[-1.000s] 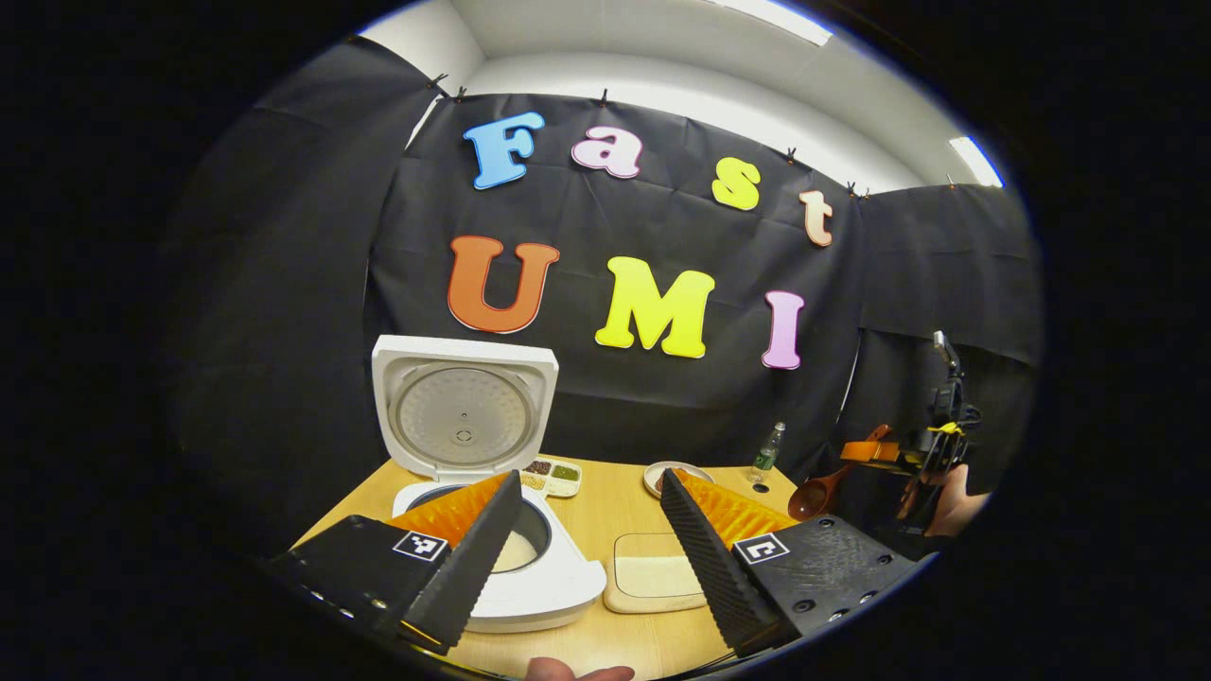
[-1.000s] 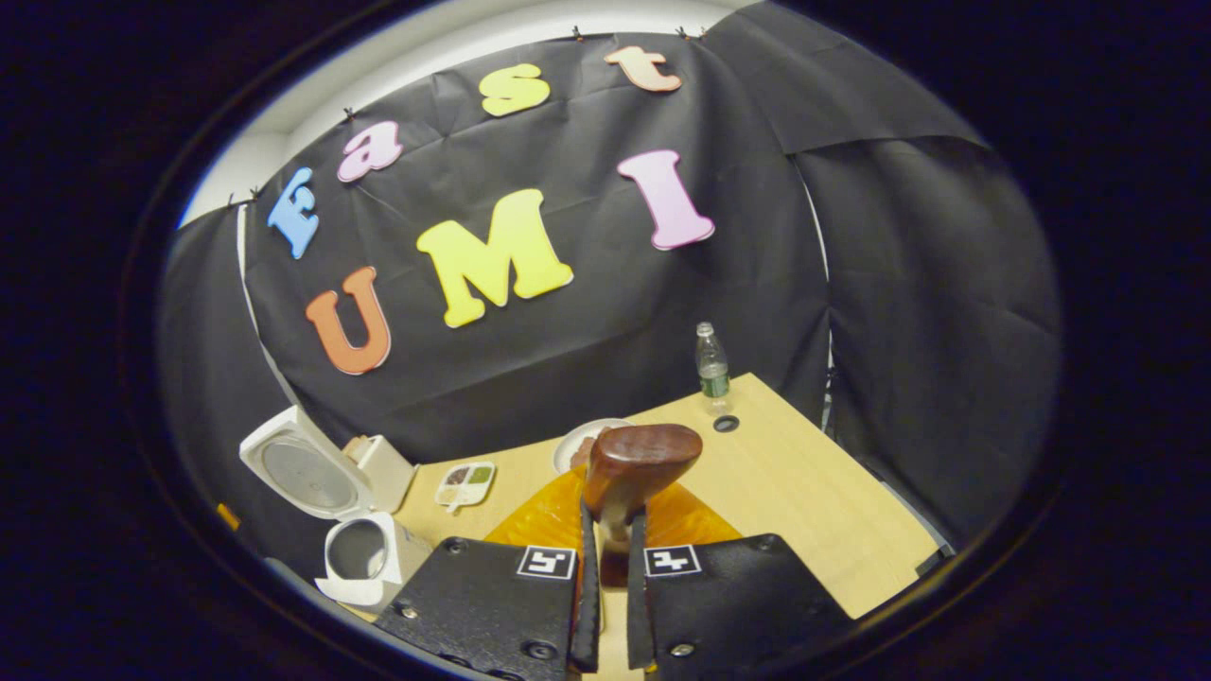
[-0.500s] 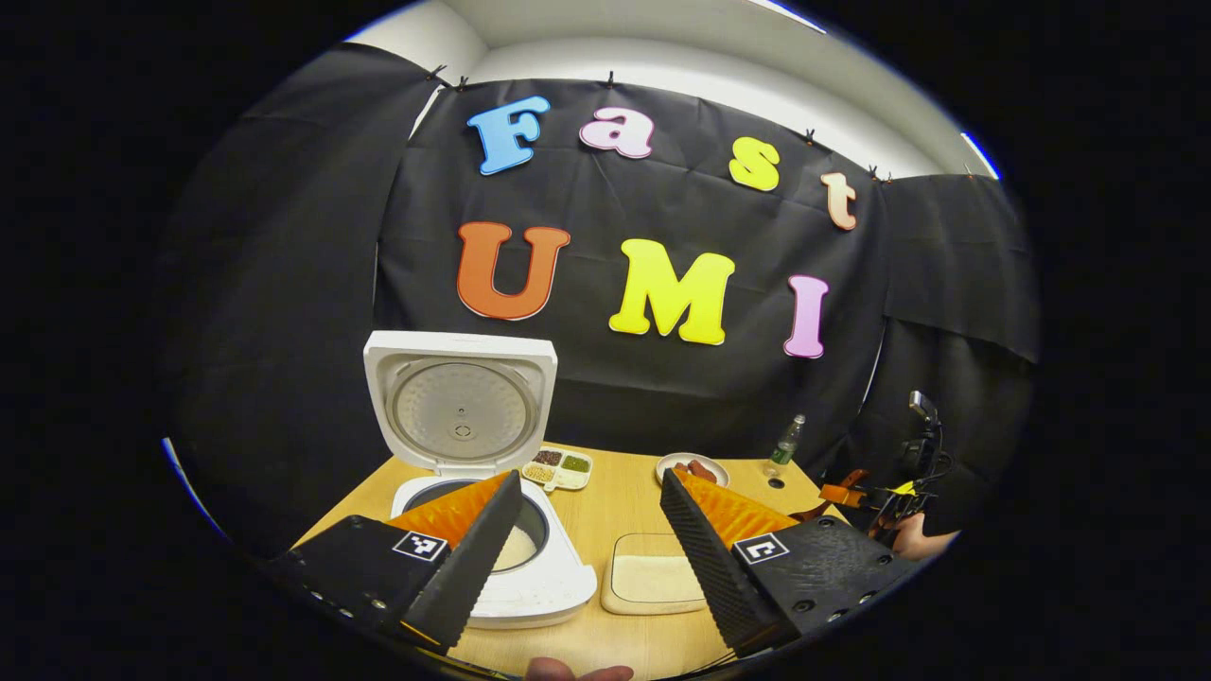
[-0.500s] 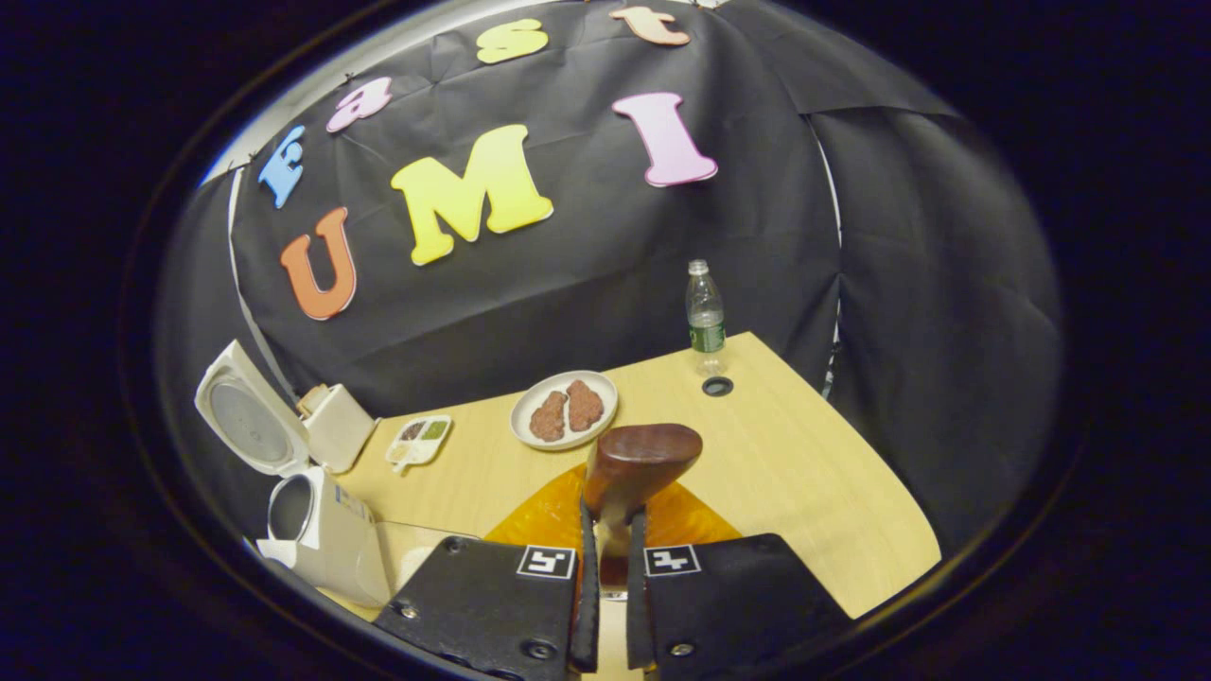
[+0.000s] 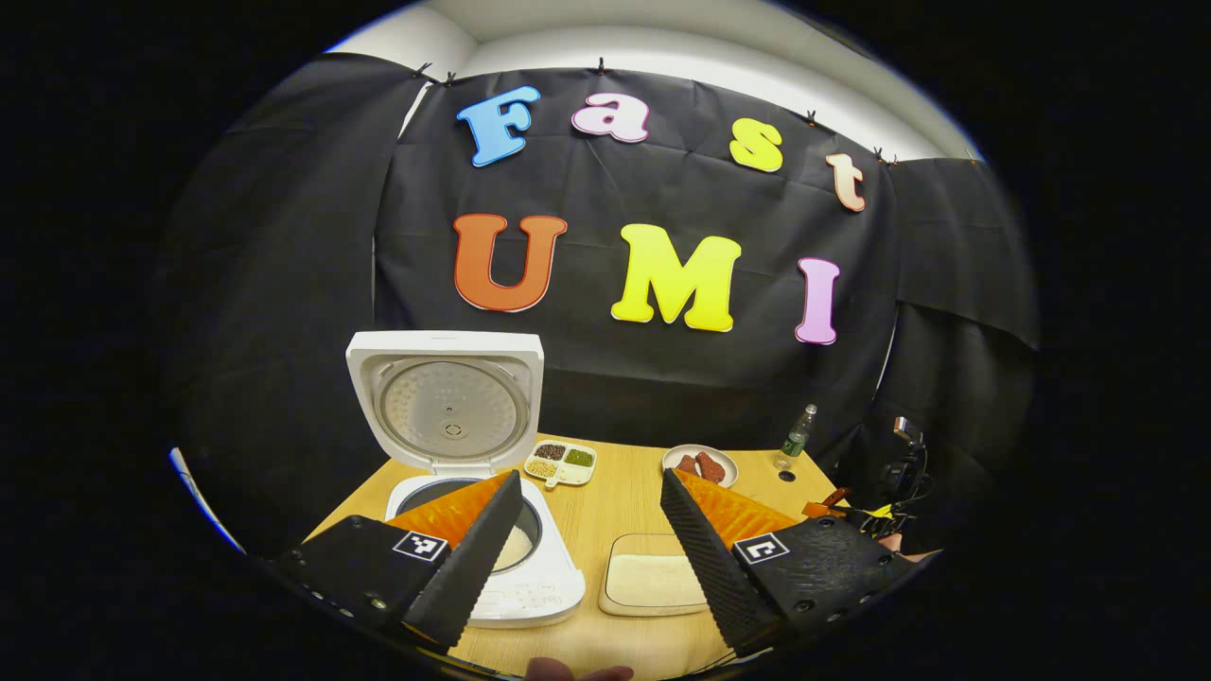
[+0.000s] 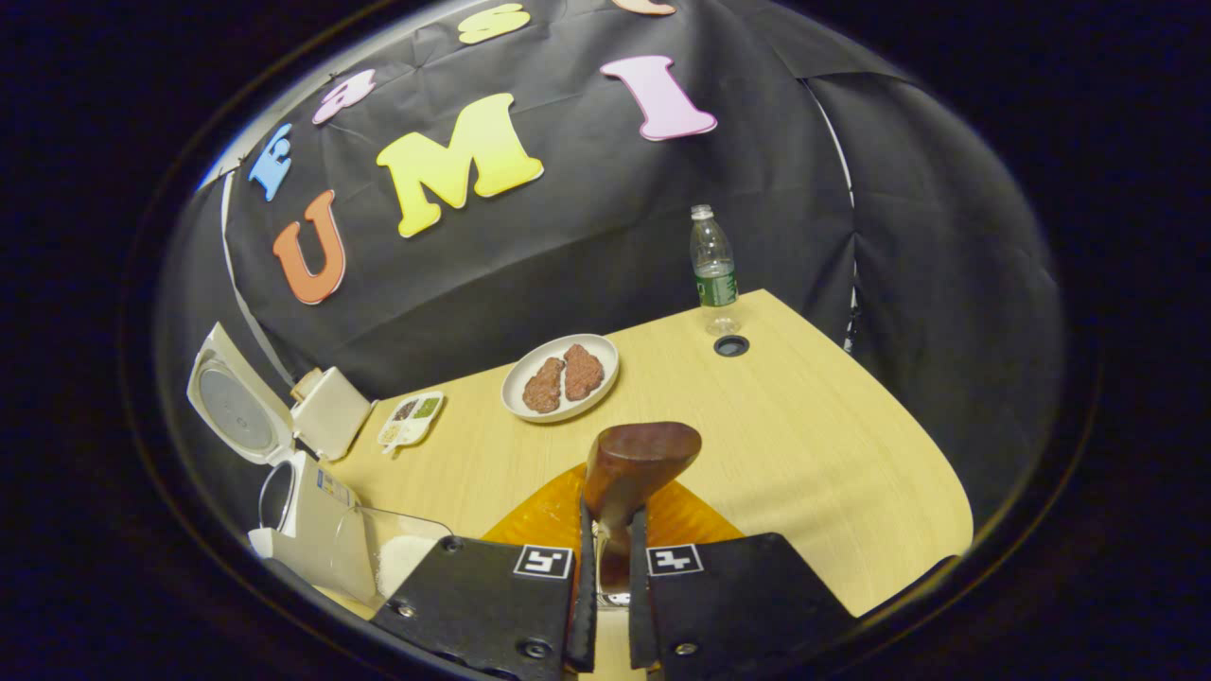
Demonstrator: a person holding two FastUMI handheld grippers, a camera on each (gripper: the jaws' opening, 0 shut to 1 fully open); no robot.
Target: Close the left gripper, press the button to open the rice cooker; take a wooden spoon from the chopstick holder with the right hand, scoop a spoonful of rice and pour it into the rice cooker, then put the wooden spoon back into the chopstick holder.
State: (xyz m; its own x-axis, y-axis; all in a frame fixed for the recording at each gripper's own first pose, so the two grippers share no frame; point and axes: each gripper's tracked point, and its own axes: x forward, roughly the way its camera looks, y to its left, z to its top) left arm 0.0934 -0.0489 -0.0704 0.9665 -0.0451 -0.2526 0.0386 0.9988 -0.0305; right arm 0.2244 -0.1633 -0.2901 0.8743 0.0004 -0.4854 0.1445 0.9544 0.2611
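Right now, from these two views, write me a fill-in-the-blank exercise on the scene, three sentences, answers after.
1. The rice cooker stands with its lid ____.
2. The right gripper is shut on the ____ of the wooden spoon.
3. The fingers of the left gripper stand ____, holding nothing.

Missing words: open; handle; apart

Right gripper (image 6: 606, 567) clamping wooden spoon (image 6: 636, 465), above table (image 6: 814, 445)
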